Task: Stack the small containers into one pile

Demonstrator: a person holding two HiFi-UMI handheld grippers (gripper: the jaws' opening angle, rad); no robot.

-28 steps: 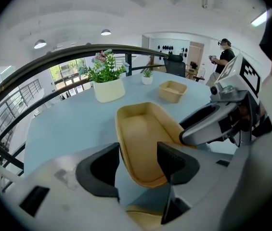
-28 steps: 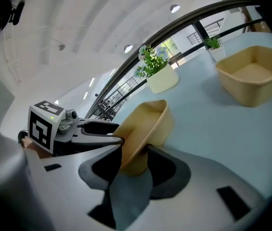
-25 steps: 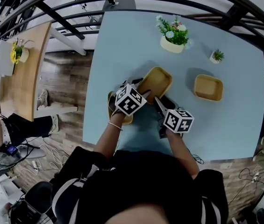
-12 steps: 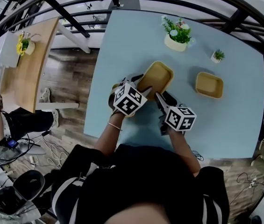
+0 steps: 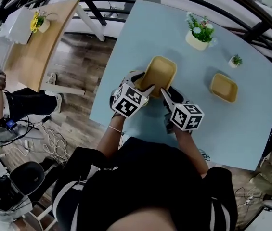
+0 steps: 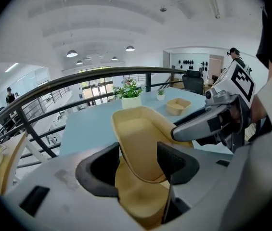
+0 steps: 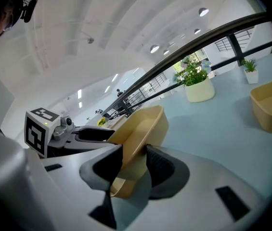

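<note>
Seating of tilted container (image 5: pixel 161 73), clamped by left tongs (image 6: pixel 136 163) and right tongs (image 7: pixel 135 165), calls for levelling squarely over lower container (image 6: pixel 139 201).

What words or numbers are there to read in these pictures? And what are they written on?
No words, numbers or brand names can be read anywhere.
Left marker cube on the left gripper: black and white square patterns only, no letters.
Right marker cube on the right gripper: patterns only too.
Tan container held by both grippers: plain, no label.
Other container on the table: plain, no label.
</note>
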